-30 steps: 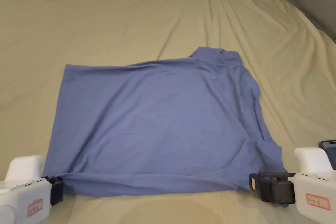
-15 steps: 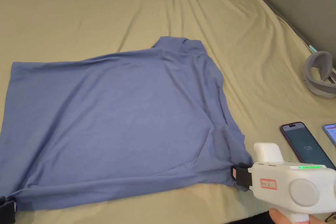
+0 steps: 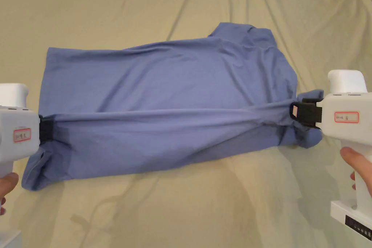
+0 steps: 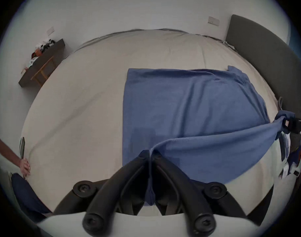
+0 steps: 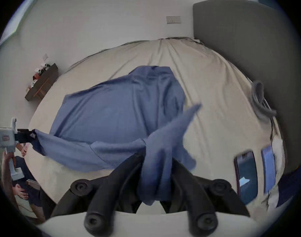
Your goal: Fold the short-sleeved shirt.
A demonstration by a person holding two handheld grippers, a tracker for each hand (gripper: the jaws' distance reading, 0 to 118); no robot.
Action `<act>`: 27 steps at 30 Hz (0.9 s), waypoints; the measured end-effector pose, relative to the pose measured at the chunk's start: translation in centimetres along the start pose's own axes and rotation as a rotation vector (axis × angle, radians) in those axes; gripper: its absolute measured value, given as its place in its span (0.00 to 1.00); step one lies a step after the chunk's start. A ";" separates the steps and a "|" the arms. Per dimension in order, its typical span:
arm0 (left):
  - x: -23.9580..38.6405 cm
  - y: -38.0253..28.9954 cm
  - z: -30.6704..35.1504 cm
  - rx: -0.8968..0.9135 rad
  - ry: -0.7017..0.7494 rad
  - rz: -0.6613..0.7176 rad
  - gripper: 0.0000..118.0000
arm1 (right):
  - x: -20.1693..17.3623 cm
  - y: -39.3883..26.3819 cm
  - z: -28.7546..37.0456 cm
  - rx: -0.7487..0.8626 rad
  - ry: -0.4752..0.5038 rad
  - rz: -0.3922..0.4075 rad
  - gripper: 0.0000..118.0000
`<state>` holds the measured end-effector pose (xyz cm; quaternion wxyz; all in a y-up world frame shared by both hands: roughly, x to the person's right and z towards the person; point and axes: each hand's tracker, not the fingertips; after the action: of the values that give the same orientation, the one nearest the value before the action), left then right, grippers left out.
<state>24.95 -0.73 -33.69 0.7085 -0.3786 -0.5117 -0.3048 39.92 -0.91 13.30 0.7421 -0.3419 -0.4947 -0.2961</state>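
Now | blue shirt (image 3: 174, 89) edge clamped by left gripper (image 3: 45, 130) and right gripper (image 3: 299, 114) jaws | tension should be kept even, edge carried to frame top.

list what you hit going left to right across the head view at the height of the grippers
left gripper → blue shirt, its near edge lifted and pulled taut between the two → right gripper → the hand holding the right gripper, just below it. All of it over the beige bedsheet.
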 end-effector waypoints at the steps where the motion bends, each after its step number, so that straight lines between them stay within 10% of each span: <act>1: -0.4 0.8 -1.9 -0.035 -0.005 0.003 0.00 | -0.1 0.9 -1.8 -0.016 -0.004 0.010 0.10; 8: -0.8 2.4 -8.3 -0.138 0.005 0.006 0.00 | 0.3 2.2 -8.6 -0.146 -0.006 0.020 0.10; 10: -1.4 1.7 -8.6 -0.145 -0.017 0.069 0.11 | 0.6 1.9 -8.3 -0.146 0.000 0.004 0.44; 12: -1.5 1.1 -8.3 -0.133 0.008 0.079 0.66 | 0.7 1.5 -8.0 -0.158 -0.011 0.012 1.00; 20: -1.5 -3.8 0.6 0.047 0.050 0.032 0.73 | 0.6 -2.2 0.6 -0.040 0.001 0.010 1.00; 21: -1.6 -5.2 2.7 0.089 0.022 0.042 0.60 | 0.6 -3.5 2.2 -0.027 0.024 -0.011 0.86; 23: -1.7 -7.7 5.2 0.159 -0.094 0.039 0.01 | 0.4 -5.6 4.3 -0.015 0.066 -0.018 0.03; 27: -0.7 -11.8 8.2 0.100 -0.048 0.060 0.00 | -0.8 -10.1 6.8 -0.010 0.059 -0.012 0.02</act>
<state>11.05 0.06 -30.18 0.7230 -0.3649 -0.5316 -0.2481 28.20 -1.30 16.57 0.7529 -0.3338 -0.4732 -0.3127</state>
